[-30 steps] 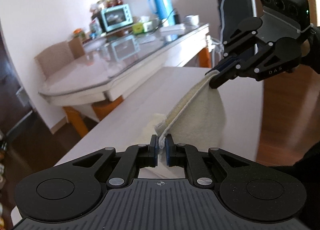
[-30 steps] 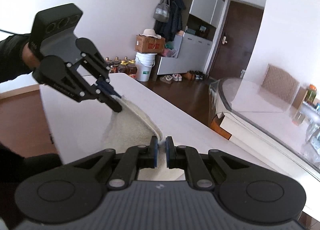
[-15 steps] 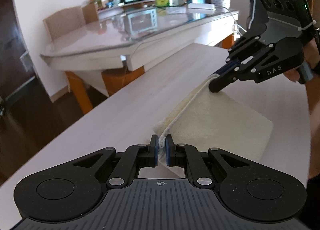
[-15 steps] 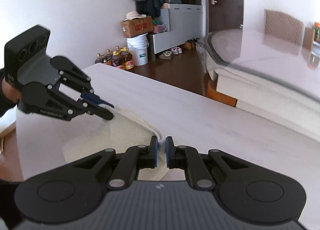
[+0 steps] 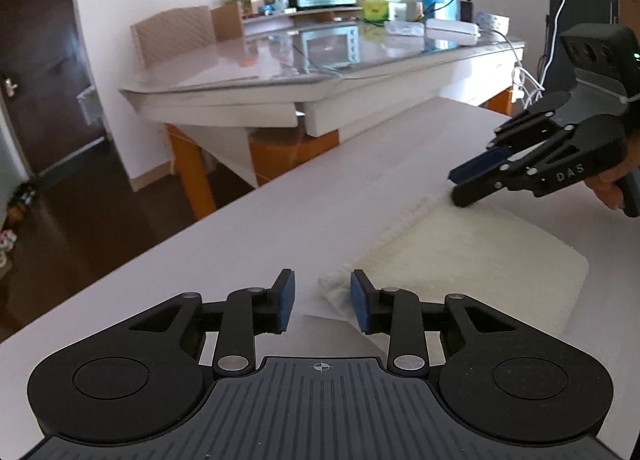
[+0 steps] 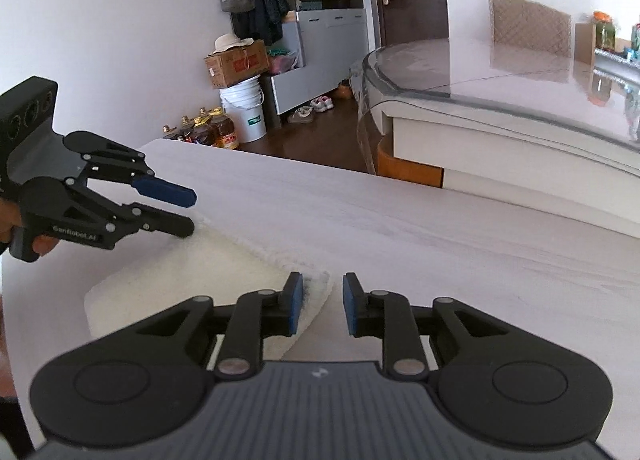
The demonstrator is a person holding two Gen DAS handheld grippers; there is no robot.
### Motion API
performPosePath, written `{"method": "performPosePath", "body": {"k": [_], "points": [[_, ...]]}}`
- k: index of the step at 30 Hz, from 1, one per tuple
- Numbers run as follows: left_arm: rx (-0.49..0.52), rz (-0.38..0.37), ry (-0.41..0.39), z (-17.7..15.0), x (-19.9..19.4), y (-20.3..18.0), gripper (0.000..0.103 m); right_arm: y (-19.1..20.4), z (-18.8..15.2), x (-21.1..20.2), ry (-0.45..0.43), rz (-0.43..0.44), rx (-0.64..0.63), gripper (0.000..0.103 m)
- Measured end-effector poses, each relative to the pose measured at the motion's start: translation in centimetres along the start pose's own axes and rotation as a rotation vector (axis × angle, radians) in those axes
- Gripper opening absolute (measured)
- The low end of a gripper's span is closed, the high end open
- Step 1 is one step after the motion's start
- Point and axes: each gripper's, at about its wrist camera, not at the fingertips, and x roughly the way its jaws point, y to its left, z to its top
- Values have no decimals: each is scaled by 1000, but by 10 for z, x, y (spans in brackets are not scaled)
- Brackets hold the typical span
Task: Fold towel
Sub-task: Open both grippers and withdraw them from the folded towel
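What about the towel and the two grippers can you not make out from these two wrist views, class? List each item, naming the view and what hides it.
1. Towel near corner, left wrist view: hidden behind the left gripper body.
2. Towel's layers, both views: top face only, fold count unclear.
3. Right gripper lower fingertip, left wrist view: touching the towel or just above cannot be settled.
4. Table near edge, right wrist view: covered by the gripper body.

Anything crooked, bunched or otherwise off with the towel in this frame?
Nothing stands out. The towel lies flat and folded on the white table, its edges roughly lined up. Both the left tool and the right tool are open at its corners.
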Motion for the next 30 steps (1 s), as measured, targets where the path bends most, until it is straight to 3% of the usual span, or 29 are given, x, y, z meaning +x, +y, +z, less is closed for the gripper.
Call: {"method": "performPosePath", "body": {"k": [5, 11, 17, 23, 30], "points": [[19, 37, 24, 0, 6, -5, 35, 12, 0, -11, -52, 9, -6, 20], [13, 48, 33, -2, 13, -5, 35, 19, -8, 4, 10, 17, -38, 16], [0, 65, 32, -1, 11, -4, 42, 13, -6, 7, 7, 26, 11, 17], [-18, 65, 13, -2, -15, -14, 42, 30, -7, -15, -16, 7, -4, 17], [-1, 19, 19, -21, -40, -51, 43, 69, -21, -42, -16, -11, -55, 18]]}}
